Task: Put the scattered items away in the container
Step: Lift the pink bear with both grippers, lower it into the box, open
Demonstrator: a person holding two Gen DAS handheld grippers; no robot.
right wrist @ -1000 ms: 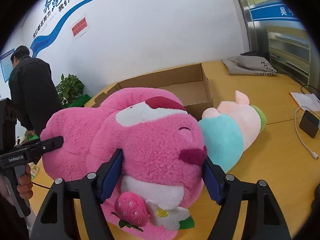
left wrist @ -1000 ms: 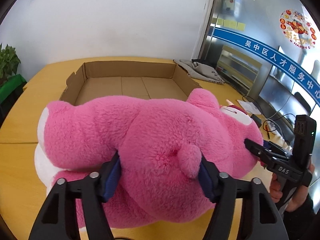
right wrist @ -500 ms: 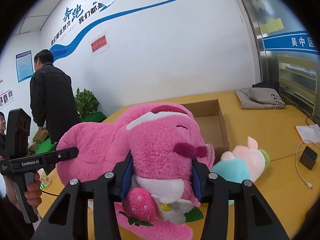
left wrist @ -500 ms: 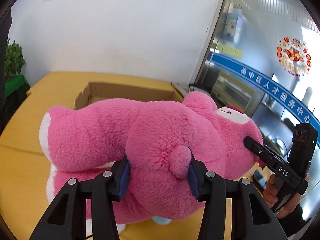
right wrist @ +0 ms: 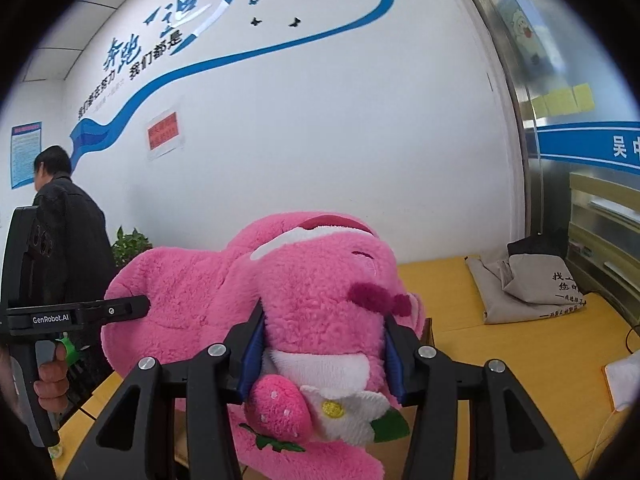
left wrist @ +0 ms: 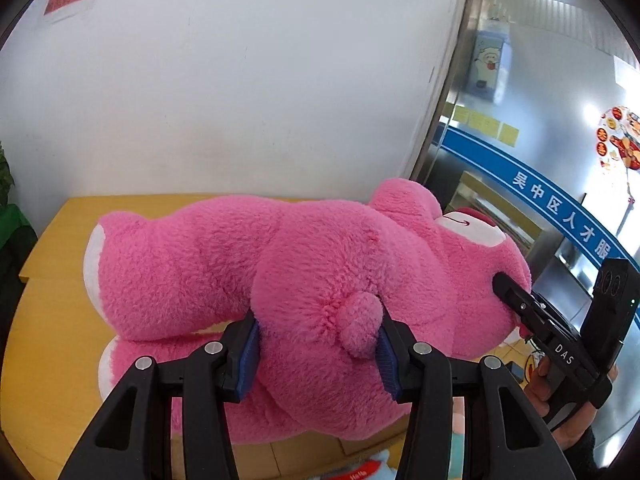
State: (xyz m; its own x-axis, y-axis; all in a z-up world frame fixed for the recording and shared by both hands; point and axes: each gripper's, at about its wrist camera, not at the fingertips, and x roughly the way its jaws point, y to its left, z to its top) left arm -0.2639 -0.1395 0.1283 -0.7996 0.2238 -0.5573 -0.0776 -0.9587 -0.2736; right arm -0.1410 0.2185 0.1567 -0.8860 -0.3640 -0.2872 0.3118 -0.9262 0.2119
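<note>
Both wrist views, one moment. My left hand-held gripper (left wrist: 318, 346) pinches the rump of the pink plush bear (left wrist: 280, 276) just beside its small tail (left wrist: 358, 326), blue pads (left wrist: 249, 354) pressed into the fur on either side. My right hand-held gripper (right wrist: 322, 354) clamps the bear's (right wrist: 304, 300) muzzle from the front, the plush strawberry (right wrist: 278, 408) and white flower (right wrist: 344, 412) hanging just below the pads. The bear is stretched sideways between the two, held above the yellow table (right wrist: 532, 364). A folded grey bag (right wrist: 524, 284) lies at the table's far edge; a man in a dark jacket (right wrist: 68, 224) stands by the wall.
</note>
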